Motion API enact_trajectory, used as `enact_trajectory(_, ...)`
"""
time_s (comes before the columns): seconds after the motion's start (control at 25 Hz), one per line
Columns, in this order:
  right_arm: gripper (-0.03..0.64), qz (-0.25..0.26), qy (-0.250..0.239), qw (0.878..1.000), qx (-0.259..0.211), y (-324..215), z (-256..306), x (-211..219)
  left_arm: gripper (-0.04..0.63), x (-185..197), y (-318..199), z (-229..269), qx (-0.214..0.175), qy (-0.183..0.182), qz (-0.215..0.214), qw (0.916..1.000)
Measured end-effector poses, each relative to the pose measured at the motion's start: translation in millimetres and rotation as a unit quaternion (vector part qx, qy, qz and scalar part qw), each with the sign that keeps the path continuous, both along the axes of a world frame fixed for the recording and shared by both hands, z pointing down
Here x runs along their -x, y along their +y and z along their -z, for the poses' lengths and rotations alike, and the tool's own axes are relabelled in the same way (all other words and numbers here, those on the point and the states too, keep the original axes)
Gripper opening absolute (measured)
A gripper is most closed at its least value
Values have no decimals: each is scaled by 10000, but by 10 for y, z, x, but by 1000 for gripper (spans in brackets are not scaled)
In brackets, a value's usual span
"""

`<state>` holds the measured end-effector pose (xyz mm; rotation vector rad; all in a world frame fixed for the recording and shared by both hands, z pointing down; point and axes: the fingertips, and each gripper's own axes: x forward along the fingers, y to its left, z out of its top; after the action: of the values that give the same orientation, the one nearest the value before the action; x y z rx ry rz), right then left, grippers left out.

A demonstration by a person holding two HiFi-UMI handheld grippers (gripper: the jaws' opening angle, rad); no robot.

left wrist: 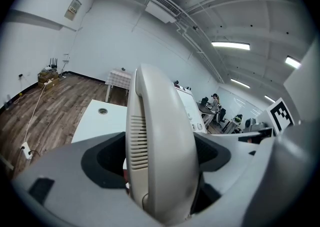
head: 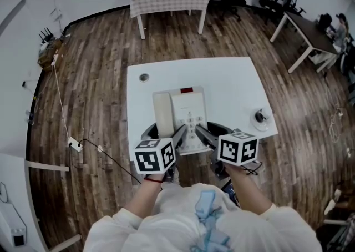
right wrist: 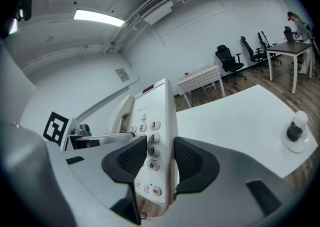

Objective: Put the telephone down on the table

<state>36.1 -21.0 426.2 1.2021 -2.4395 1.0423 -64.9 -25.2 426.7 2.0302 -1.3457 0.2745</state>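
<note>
Telephone: off-white desk set with a rectangular body and a dark red window at the far end. Keypad of round pale keys, with 3, 6, 9 and # legible in the right gripper view; small red-marked button below the keypad. Handset: same off-white, seated along the left side of the body, with a slotted grille on its flank in the left gripper view.

Position: over the near middle of the white table, long axis pointing away from the person. Contact with the table surface not determinable.

Left tongs: clenched on the near end of the handset, dark pads against both sides. Right tongs: clenched on the near right edge of the body, one pad across the keypad face, the other behind it.

Also on the table: round grommet at the far left; small knob on a white disc near the right edge, well apart from the telephone.
</note>
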Motion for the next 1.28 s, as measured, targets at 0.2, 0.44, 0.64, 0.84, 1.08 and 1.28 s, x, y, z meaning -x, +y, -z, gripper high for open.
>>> enact_trajectory(0.2,190,-94,40,9999,53,-242,-68,244,390,262,-256,-54,49,-25,-69,10000)
enact_trajectory(0.44,190,-119,-33,9998,155,-460,-134,438,390,432,-485,-122,140,-48,-108,9998)
enact_trajectory(0.64,190,-83,29,9997,210,-594,-162,441,390,445,-605,-161,231,-18,-75,9997)
enact_trajectory(0.84,190,-1,39,9995,303,-686,-171,444,390,444,-682,-181,330,18,5,9995)
enact_trajectory(1.08,190,72,30,9992,393,-781,-265,439,390,438,-760,-271,407,6,94,9991)
enact_trajectory(1.28,190,101,0,9989,469,-970,-345,447,390,448,-946,-340,456,-59,95,9989)
